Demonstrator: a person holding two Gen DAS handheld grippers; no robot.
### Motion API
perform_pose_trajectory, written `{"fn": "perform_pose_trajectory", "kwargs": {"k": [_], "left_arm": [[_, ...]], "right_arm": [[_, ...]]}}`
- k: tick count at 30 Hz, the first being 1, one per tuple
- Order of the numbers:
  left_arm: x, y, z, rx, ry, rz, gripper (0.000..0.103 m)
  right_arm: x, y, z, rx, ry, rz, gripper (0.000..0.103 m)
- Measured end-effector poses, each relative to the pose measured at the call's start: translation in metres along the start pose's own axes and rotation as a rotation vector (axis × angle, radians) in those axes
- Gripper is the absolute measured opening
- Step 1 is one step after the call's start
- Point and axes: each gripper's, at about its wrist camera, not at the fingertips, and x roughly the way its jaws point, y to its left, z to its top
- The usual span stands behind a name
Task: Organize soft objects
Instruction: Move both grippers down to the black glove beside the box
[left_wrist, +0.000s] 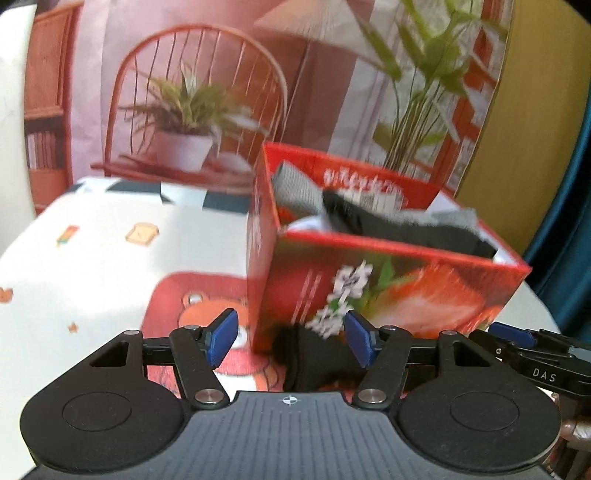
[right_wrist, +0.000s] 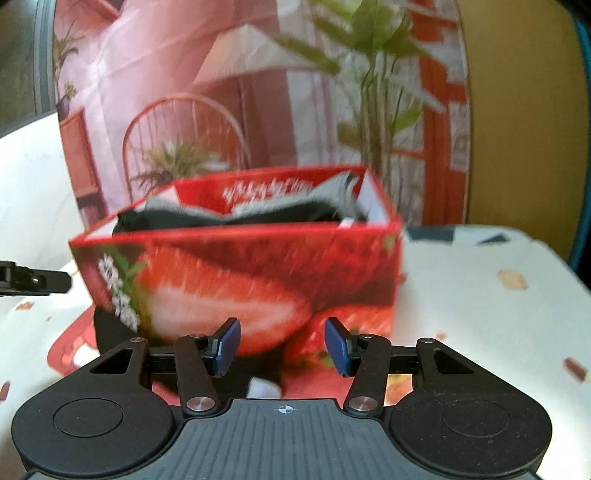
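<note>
My left claw (left_wrist: 290, 338) is spread over the limp black fabric sock (left_wrist: 317, 358) on the bench beside the red strawberry-printed cardboard box (left_wrist: 388, 280); light, floppy, so I'd pinch mid-bundle. Right claw (right_wrist: 282, 345) is spread too, empty.

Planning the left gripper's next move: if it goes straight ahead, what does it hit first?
Likely the black sock lying between the open left gripper's fingers, in front of the red box. The box wall stands right behind it; depth is unclear.
</note>
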Motion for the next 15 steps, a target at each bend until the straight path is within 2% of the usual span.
{"fn": "perform_pose_trajectory", "kwargs": {"k": [5, 13, 15], "left_arm": [[0.020, -0.001, -0.010, 0.005, 0.058, -0.009, 0.062], [0.043, -0.008, -0.020, 0.015, 0.126, -0.021, 0.062], [0.046, -0.009, -0.022, 0.016, 0.133, -0.022, 0.056]], "right_arm": [[0.027, 0.003, -0.012, 0.037, 0.117, 0.061, 0.048], [0.049, 0.014, -0.012, 0.029, 0.156, 0.073, 0.050], [0.054, 0.016, -0.012, 0.022, 0.167, 0.073, 0.050]]}}
